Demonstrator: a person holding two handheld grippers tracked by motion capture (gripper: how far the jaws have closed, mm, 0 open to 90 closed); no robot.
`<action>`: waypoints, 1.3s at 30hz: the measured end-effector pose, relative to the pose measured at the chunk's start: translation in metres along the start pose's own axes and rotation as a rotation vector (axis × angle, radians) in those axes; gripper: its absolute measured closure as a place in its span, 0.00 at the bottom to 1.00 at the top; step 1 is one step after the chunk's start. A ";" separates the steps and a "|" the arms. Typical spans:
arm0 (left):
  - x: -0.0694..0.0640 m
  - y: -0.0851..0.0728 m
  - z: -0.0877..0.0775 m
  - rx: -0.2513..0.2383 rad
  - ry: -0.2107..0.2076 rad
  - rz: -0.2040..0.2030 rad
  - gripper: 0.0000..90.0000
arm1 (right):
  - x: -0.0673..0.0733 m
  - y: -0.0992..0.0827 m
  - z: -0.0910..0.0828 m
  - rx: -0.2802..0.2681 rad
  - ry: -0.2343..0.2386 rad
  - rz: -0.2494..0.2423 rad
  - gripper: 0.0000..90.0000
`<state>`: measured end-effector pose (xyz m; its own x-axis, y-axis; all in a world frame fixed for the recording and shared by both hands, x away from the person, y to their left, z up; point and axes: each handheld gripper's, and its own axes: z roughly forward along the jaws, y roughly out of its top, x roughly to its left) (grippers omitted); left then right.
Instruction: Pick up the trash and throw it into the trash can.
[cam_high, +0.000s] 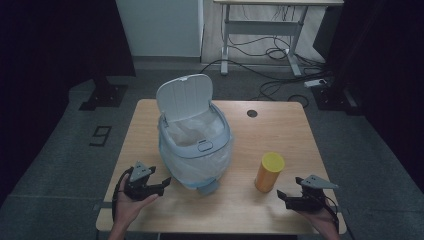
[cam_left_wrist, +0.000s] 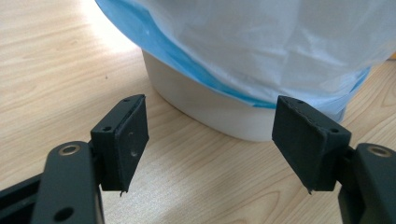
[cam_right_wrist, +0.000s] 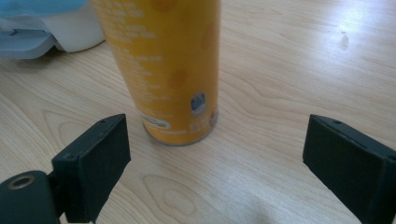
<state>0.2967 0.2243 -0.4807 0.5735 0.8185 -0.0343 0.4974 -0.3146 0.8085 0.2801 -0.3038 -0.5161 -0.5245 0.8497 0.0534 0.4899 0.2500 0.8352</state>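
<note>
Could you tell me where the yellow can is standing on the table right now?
In the high view the yellow can stands upright on the table, right of the bin and just ahead of the right gripper, apart from both.

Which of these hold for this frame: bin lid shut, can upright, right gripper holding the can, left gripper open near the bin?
1. The bin has its lid shut. False: the lid stands open.
2. The can stands upright on the table. True.
3. The right gripper grips the can. False: its jaws are open, short of the can.
4. The left gripper is open beside the bin. True.
</note>
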 end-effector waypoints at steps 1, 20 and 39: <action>0.000 -0.001 0.001 0.003 0.000 -0.001 0.30 | 0.001 0.001 0.000 -0.001 0.001 -0.001 0.06; 0.000 -0.004 0.005 0.010 -0.009 -0.008 0.30 | 0.022 0.026 0.037 -0.002 0.026 -0.028 0.00; 0.004 -0.008 0.006 0.014 -0.002 -0.020 0.30 | 0.023 0.023 0.054 -0.034 -0.004 -0.038 0.26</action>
<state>0.2992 0.2272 -0.4904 0.5646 0.8238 -0.0516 0.5180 -0.3050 0.7991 0.3174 -0.2535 -0.5255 -0.5392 0.8419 0.0193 0.4458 0.2660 0.8547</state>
